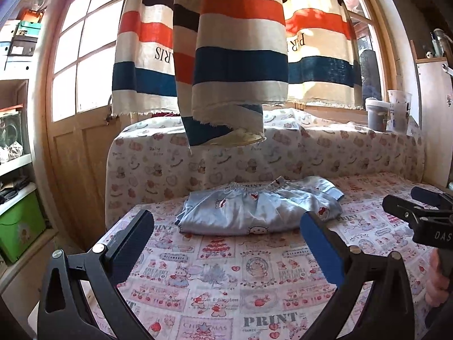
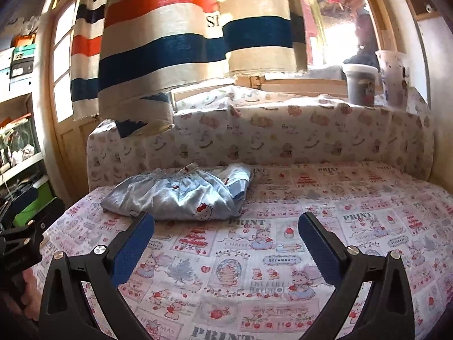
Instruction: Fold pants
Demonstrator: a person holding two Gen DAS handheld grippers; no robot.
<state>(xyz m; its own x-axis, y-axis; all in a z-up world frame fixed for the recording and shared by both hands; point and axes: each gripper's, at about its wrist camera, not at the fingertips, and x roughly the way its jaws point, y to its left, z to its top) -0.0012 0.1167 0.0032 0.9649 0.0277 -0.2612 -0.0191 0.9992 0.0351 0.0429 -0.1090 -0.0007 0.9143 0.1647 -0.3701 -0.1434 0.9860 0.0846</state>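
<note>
Nearest you, your left gripper (image 1: 226, 228) has its blue ribbed pads spread wide with nothing between them, and your right gripper (image 2: 226, 226) stands just as wide and just as empty. Under both runs the printed sheet (image 2: 283, 255), a matte cotton patchwork of bears, strawberries and lettering, lying flat. Beyond the fingertips the pants (image 1: 254, 209) sit in a compact, folded-looking bundle on that sheet, near the padded backrest (image 1: 339, 147). They look like pale blue satin with cartoon cats: light, limp and likely slippery, so expect layers to slide. Your safest hold is probably the gathered elastic waistband (image 1: 249, 186) along the far edge. Behind, a coarse striped curtain (image 1: 240, 56) hangs before the window.
</note>
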